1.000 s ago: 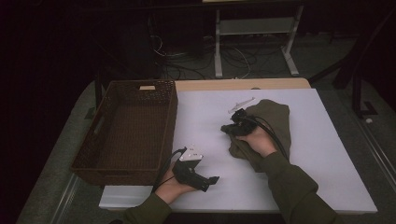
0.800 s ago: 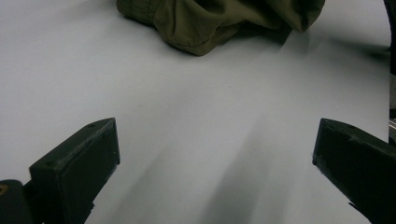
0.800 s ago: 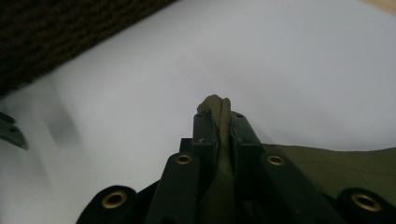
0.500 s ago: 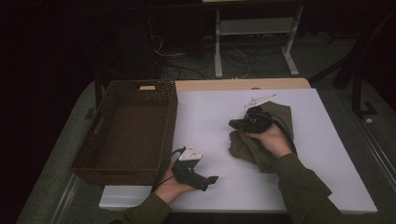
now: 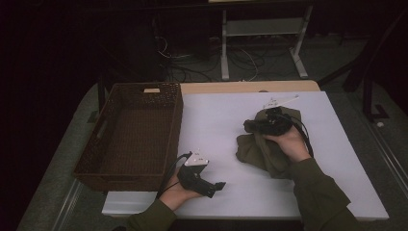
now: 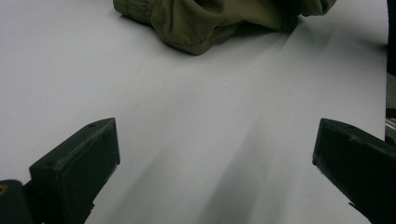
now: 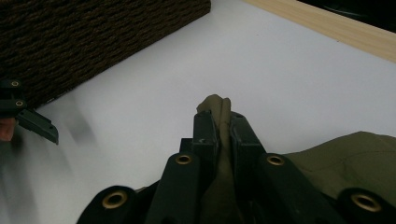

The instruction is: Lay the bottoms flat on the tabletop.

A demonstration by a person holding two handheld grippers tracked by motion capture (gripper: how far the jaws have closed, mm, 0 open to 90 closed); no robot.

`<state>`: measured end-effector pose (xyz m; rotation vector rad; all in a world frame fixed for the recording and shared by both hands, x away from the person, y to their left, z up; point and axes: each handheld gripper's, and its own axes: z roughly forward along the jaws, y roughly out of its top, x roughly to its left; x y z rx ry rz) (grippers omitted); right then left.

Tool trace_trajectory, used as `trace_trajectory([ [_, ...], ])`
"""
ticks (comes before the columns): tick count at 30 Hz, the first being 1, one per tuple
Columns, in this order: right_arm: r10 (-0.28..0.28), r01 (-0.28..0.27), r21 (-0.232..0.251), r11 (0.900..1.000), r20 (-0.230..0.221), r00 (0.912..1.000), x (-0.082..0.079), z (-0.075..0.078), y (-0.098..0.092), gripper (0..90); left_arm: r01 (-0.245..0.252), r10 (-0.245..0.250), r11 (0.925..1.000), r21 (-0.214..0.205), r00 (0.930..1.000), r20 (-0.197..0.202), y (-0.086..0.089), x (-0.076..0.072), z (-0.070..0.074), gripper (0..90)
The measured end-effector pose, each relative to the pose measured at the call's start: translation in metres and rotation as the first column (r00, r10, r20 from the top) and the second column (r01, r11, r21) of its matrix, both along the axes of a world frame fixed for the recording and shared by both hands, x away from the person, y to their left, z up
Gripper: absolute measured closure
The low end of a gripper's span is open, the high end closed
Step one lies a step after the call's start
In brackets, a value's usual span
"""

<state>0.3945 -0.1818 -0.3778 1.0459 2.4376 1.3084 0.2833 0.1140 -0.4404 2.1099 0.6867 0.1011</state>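
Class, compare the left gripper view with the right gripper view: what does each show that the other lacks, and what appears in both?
Left gripper view alone: the left hand-held gripper with jaws wide apart over bare surface, nothing between them. Right gripper view alone: the right hand-held gripper shut on a fold of the crumpled olive-green cloth garment, the dark brown woven wicker basket, and the table's pale wooden edge strip. Both share the garment and the white table surface.

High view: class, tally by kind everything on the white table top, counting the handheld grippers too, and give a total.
Crumpled olive-green cloth garment: 1
Dark brown woven wicker basket: 1
Black handheld two-jaw grippers: 2, the left gripper and the right gripper
Total: 4
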Motion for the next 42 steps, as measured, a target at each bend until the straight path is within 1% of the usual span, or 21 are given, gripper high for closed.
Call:
trace_trajectory([
  [10, -0.001, 0.002, 0.013, 0.9999, -0.003, 1.0000, 0.000, 0.001, -0.006, 82.6, -0.012, 0.012, 0.9999, -0.007, 0.9999, 0.000, 0.001, 0.001, 0.000, 0.0],
  [15, -0.008, 0.009, 0.016, 0.9998, -0.001, 1.0000, -0.003, 0.002, -0.010, 82.6, -0.012, 0.012, 0.9999, -0.006, 0.9999, 0.001, 0.001, 0.001, 0.000, 0.0],
  [17, -0.011, 0.011, 0.011, 0.9999, 0.001, 0.9999, -0.005, 0.003, -0.012, 82.6, -0.014, 0.014, 0.9999, -0.005, 0.9999, 0.002, 0.001, 0.001, 0.000, 0.0],
  [23, -0.026, 0.026, 0.022, 0.9994, -0.001, 0.9997, -0.012, 0.005, -0.023, 82.5, -0.016, 0.016, 0.9999, -0.002, 0.9999, 0.004, 0.001, 0.002, 0.000, 0.0],
  [30, -0.035, 0.035, 0.013, 0.9993, 0.003, 0.9994, -0.023, 0.005, -0.036, 82.6, -0.012, 0.012, 0.9999, -0.004, 0.9999, 0.000, 0.001, 0.002, 0.000, 0.0],
  [36, -0.048, 0.048, 0.022, 0.9986, 0.006, 0.9988, -0.029, 0.007, -0.046, 82.6, -0.014, 0.014, 0.9999, -0.005, 0.9999, 0.001, 0.001, 0.001, 0.001, 0.0],
  [42, -0.074, 0.074, 0.032, 0.9967, 0.005, 0.9972, -0.037, 0.007, -0.060, 82.6, -0.018, 0.018, 0.9998, -0.003, 0.9998, 0.002, 0.001, 0.002, 0.000, 0.0],
])
